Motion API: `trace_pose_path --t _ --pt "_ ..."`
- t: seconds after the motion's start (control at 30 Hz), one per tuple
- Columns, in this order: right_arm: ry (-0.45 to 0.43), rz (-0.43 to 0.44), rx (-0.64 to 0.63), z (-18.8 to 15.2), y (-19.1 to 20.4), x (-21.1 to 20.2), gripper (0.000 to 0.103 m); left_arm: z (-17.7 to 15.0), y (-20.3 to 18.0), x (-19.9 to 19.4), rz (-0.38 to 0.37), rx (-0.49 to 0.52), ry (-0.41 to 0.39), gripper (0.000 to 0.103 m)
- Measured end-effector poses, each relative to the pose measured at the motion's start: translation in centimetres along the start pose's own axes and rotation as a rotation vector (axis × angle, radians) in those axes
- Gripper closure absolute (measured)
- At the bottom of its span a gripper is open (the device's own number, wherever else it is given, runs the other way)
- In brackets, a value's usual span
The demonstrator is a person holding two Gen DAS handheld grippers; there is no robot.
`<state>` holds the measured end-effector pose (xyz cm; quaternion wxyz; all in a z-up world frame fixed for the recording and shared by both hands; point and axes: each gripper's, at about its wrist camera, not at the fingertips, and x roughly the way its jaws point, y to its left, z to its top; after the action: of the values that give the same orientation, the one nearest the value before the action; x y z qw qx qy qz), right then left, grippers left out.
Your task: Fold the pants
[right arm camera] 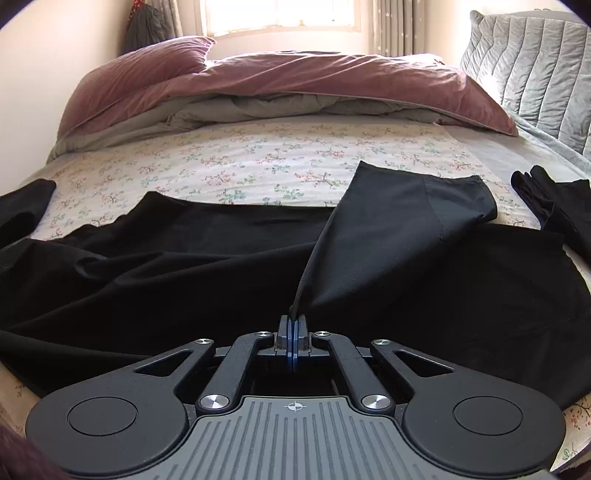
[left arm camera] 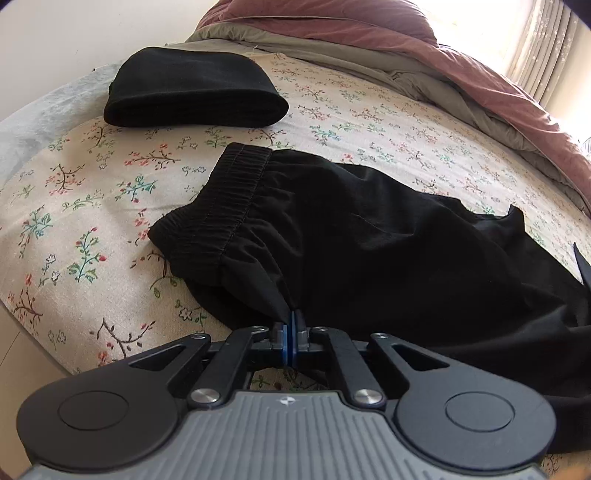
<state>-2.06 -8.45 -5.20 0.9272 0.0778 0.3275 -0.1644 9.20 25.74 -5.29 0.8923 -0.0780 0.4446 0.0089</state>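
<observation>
The pants [left arm camera: 369, 240] lie spread on the bed [left arm camera: 351, 122], with the left gripper [left arm camera: 290, 325] jaws clamped on fabric below the waistband [left arm camera: 221, 206] and the right gripper [right arm camera: 294, 325] jaws clamped on a leg.

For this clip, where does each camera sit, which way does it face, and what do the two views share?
Left wrist: on the left hand-held gripper, low over the bed, facing along its fingers at the waistband of the black pants; a folded black garment lies beyond. Only the gripper shows, shut on fabric.
Right wrist: on the right hand-held gripper, facing across the pants toward the duvet and window; it lifts a pinched leg.
Shared: the pants, the floral sheet and the duvet.
</observation>
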Motion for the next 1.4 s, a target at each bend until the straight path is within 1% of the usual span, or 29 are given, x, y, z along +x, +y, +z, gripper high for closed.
trace_pose_path --t 0.1,0.17,0.23,0.3,0.33,0.37,0.4,0.43,0.47,0.5,0.53,0.57,0.6,0.63,0.67,0.77,0.83,0.87,0.97,1.1,1.27,1.4 --pt "0.035 0.007 -0.003 -0.9 -0.5 0.9 0.103 -0.7 -0.2 0.4 0.017 0.023 0.022 0.092" --pt "0.089 0.017 -0.013 -1.4 -0.8 2.0 0.103 -0.7 -0.4 0.4 0.031 0.040 0.025 0.091" --pt "0.115 0.032 -0.002 -1.6 -1.3 2.8 0.103 -0.6 -0.6 0.0 0.040 0.031 0.029 0.090" --pt "0.126 0.045 -0.009 -1.3 -1.4 2.8 0.103 -0.7 -0.8 -0.5 0.044 0.020 0.027 0.088" --pt "0.135 0.055 -0.012 -1.1 -1.5 2.6 0.098 -0.8 -1.0 -0.9 0.037 0.022 0.031 0.083" --pt "0.149 0.075 -0.014 -0.8 -1.7 2.5 0.094 -1.0 -1.3 -1.3 0.027 0.029 0.040 0.073" --pt "0.157 0.085 -0.015 -0.5 -1.9 2.3 0.091 -1.2 -1.7 -1.7 0.018 0.042 0.050 0.069" --pt "0.160 0.096 -0.016 -0.3 -2.2 2.1 0.087 -1.4 -2.2 -2.2 0.012 0.056 0.055 0.063" --pt "0.159 0.106 -0.017 0.1 -2.7 1.8 0.083 -1.6 -2.8 -2.7 0.006 0.069 0.054 0.059" --pt "0.153 0.109 -0.016 0.5 -3.1 1.5 0.074 -1.9 -3.5 -3.2 0.000 0.085 0.055 0.057" --pt "0.146 0.112 -0.014 0.9 -3.6 1.3 0.064 -2.0 -4.1 -3.7 -0.010 0.098 0.054 0.052" --pt "0.137 0.119 -0.014 1.4 -4.2 1.0 0.059 -2.2 -4.8 -4.2 -0.022 0.108 0.049 0.047" --pt "0.129 0.126 -0.014 1.9 -4.8 0.8 0.053 -2.2 -5.7 -4.8 -0.041 0.121 0.040 0.044" --pt "0.124 0.129 -0.014 2.3 -5.3 0.7 0.051 -2.3 -6.5 -5.3 -0.061 0.134 0.031 0.038" --pt "0.120 0.130 -0.013 3.0 -6.2 0.7 0.050 -2.3 -7.7 -5.7 -0.082 0.150 0.021 0.032" --pt "0.110 0.117 0.002 4.4 -8.5 0.8 0.042 -2.3 -11.4 -6.4 -0.133 0.204 0.010 0.027" --pt "0.100 0.101 0.010 5.1 -10.2 0.9 0.036 -2.3 -14.3 -6.4 -0.186 0.240 0.017 0.023" --pt "0.099 0.097 0.014 5.4 -11.2 1.0 0.036 -2.3 -15.6 -6.2 -0.214 0.250 0.021 0.021" --pt "0.101 0.093 0.024 6.1 -13.7 1.4 0.033 -2.2 -20.1 -5.4 -0.297 0.271 0.050 0.021" --pt "0.103 0.072 0.010 6.3 -16.9 2.1 0.028 -2.4 -26.2 -3.9 -0.378 0.294 0.069 0.020" --pt "0.101 0.045 -0.014 5.4 -20.1 2.4 0.024 -3.1 -33.2 -2.0 -0.439 0.328 0.080 0.017" --pt "0.105 0.046 -0.031 4.9 -21.8 2.4 0.020 -3.5 -37.6 -0.3 -0.469 0.362 0.065 0.014"
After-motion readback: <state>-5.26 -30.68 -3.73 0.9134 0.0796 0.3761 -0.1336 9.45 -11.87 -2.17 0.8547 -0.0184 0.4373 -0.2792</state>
